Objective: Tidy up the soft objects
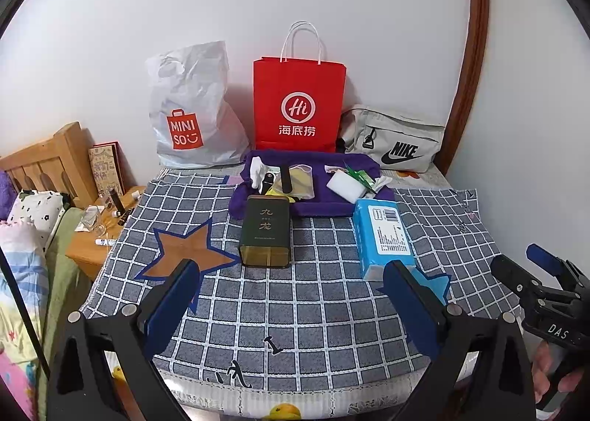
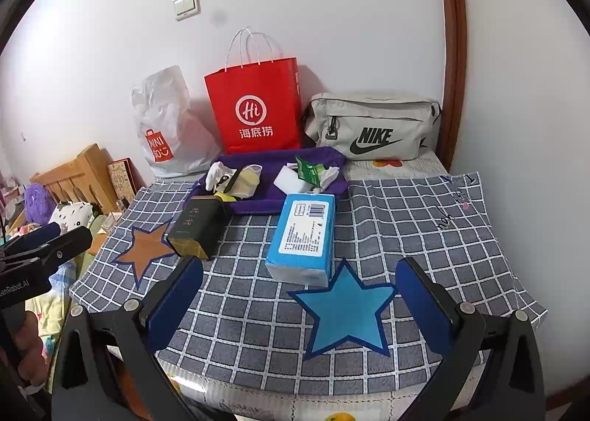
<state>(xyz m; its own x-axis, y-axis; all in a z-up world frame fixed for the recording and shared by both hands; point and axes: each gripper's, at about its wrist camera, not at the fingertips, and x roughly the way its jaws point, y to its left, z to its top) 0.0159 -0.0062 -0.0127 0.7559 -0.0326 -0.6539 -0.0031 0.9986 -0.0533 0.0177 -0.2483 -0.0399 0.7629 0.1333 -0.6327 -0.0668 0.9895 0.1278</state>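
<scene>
A blue tissue pack [image 1: 383, 236] [image 2: 304, 236] lies on the checked cloth just beyond a blue star patch [image 2: 344, 310]. A dark green tin [image 1: 264, 233] [image 2: 195, 227] lies beside a brown star patch [image 1: 186, 251] [image 2: 145, 249]. Behind them a purple towel [image 1: 313, 199] [image 2: 265, 199] carries a white glove [image 1: 257, 168] [image 2: 217, 170], a white sponge block [image 1: 346, 185] [image 2: 291, 177] and a green wrapper [image 2: 309, 168]. My left gripper [image 1: 291, 286] is open and empty, short of the tin and the pack. My right gripper [image 2: 300, 282] is open and empty, around the near end of the pack.
A Miniso plastic bag [image 1: 191, 114] [image 2: 162, 126], a red paper bag [image 1: 298, 103] [image 2: 254, 107] and a grey Nike pouch [image 1: 394, 142] [image 2: 372, 126] stand along the wall. A wooden nightstand [image 1: 99, 233] with small items and a bed are left of the table.
</scene>
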